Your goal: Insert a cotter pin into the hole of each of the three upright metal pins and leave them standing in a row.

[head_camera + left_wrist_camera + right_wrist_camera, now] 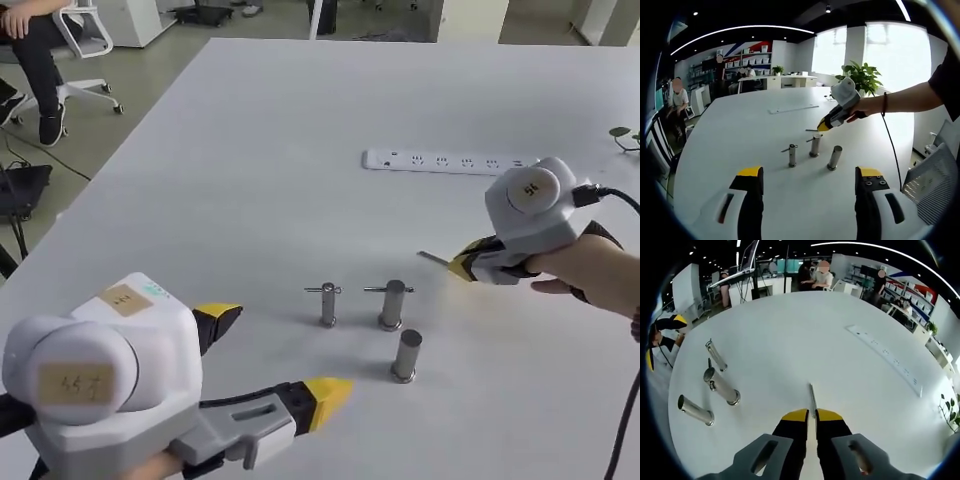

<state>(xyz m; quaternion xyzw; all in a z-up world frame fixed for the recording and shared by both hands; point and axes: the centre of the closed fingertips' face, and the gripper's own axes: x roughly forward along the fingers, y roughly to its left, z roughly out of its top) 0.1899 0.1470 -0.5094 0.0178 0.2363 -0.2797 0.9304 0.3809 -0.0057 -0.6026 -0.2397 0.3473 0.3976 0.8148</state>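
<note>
Here, three upright metal pins stand on the white counter (250, 150). In the head view the first pin (328, 304) and the second pin (392, 305) stand side by side. The third pin (406, 356) stands nearer the camera, just beside the second and out of line with the other two. A first cotter pin (320, 290) runs crosswise through the top of the first pin, and a second cotter pin (377, 289) runs through the top of the second, each sticking out to the left. The third pin's top is bare.

To the right of the group, the right tool (458, 268) hovers above the counter, its yellow-tipped jaws pressed together on a loose cotter pin (432, 259). That thin pin points out from the tips toward the standing pins and stays apart from them. The person's hand (590, 272) grips the white body of this tool, and a black cable trails from it.

The left tool (272, 356) sits low in the near left of the head view. Its jaws are spread wide, hold nothing, and are aimed toward the three pins but well apart from them.

Farther back on the counter lies a white power strip (450, 161). Beyond the counter's far left corner stands an office chair (88, 40) with a seated person.
</note>
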